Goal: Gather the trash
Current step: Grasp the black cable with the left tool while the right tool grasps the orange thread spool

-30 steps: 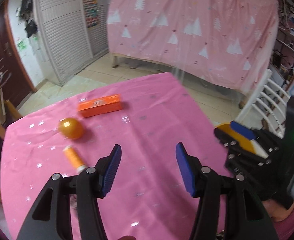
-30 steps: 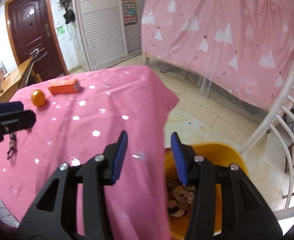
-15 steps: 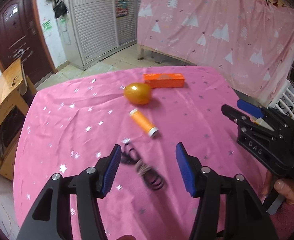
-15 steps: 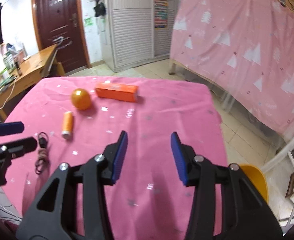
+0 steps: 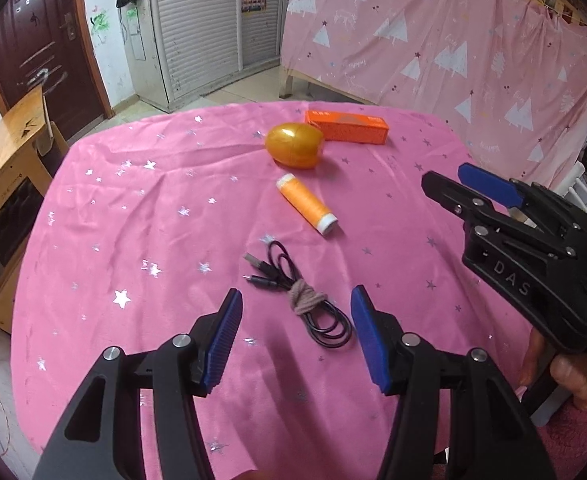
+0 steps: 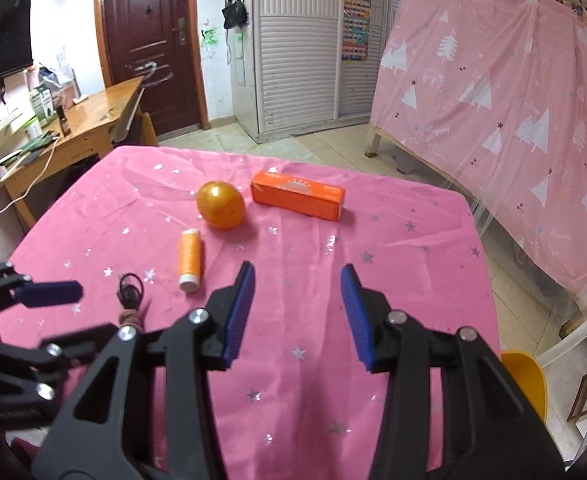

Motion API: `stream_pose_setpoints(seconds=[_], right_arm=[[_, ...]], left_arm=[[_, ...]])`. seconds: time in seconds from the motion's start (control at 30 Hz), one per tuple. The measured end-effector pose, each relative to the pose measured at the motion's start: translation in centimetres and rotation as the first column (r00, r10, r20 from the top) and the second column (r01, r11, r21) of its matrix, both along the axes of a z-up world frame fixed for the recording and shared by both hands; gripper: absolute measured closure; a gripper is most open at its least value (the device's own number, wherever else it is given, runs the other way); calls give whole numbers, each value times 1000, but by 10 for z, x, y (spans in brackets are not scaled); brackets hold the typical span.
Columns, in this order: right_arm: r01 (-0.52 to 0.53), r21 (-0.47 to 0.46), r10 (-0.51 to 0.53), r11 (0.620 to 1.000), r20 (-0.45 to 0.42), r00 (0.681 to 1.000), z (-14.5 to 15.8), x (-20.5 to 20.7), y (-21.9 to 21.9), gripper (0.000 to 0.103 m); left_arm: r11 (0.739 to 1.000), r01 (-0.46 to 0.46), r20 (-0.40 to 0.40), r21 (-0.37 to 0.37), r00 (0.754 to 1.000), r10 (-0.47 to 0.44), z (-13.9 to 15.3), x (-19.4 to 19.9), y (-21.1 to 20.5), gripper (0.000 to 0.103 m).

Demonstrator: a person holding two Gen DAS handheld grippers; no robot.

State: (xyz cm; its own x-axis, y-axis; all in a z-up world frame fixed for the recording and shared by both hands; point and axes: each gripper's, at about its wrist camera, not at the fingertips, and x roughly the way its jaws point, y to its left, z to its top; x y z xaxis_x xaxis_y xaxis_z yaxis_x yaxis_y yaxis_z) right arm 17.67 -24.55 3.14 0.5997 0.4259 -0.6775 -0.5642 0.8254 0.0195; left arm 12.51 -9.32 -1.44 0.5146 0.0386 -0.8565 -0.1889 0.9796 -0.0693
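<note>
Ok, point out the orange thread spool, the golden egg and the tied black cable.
orange thread spool [image 5: 304, 203], left wrist view, middle of the wound thread.
golden egg [image 5: 294, 147], left wrist view, centre of its shell.
tied black cable [image 5: 305, 297], left wrist view, on the brownish tie around its middle.

Orange box [image 5: 347, 126], golden egg [image 5: 295, 146], orange thread spool [image 5: 307, 204], tied black cable [image 5: 299, 290], scattered on pink cloth [image 5: 133, 220]

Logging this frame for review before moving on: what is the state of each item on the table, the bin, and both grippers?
Left gripper: open, empty, above the cable.
Right gripper: open, empty, over bare cloth.
Black cable: coiled, tied with a band, lying flat.
Orange thread spool: lying on its side.
Golden egg: lying on its side, closed.
Orange box: closed, lying flat.
Yellow bin: beside the table, contents hidden.
</note>
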Motion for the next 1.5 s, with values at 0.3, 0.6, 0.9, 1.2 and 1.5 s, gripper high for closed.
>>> stream_pose_setpoints(seconds=[0.3,0.6,0.9,1.2,1.5], right_arm=[[-21,15,22,1000,-23,1000,-2,1,4,61],[-124,-10,123,992,-72,990,-16,-2,45,61],[-175,-73,168,982,-98,981,-30,-3,82,61],[-173,-123,160,977,-112,981,-39,3,97,78],[-159,-127,146,979,-102,984,-38,3,100,87]], left_arm=[[999,-11,-56,-32,998,10,-20,9,-2,56],[999,-14,-44,-35,999,12,-25,8,16,88],[999,-26,-20,-33,999,25,-25,6,37,88],[999,-41,-1,-32,999,41,-26,10,52,88],[999,-36,10,-32,999,36,-27,12,54,88]])
